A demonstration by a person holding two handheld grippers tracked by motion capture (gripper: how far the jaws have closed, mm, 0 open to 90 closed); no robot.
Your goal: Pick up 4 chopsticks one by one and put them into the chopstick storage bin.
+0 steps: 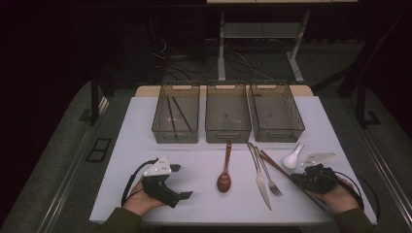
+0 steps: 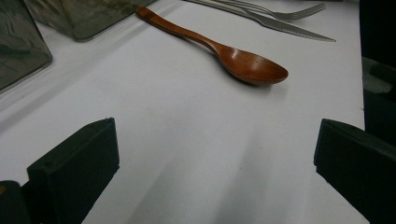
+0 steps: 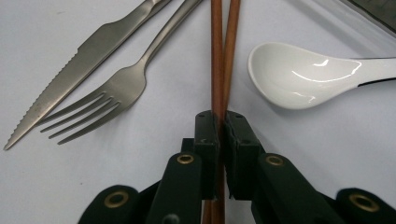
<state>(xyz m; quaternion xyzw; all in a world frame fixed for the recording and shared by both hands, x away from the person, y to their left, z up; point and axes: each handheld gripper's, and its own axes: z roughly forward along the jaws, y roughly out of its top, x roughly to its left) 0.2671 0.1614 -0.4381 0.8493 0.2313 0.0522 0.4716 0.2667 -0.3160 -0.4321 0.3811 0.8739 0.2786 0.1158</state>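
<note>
A pair of reddish-brown chopsticks lies on the white table, and my right gripper is shut on both sticks near their lower ends. In the high view this gripper sits at the front right, with the chopsticks running up and left from it. My left gripper rests at the front left, open, with bare tabletop between its jaws. A brown wooden spoon lies ahead of it, apart from the jaws.
A steel knife and fork lie left of the chopsticks, and a white ceramic spoon lies right of them. Three clear bins stand at the back: the left one holds dark sticks, beside the middle and right.
</note>
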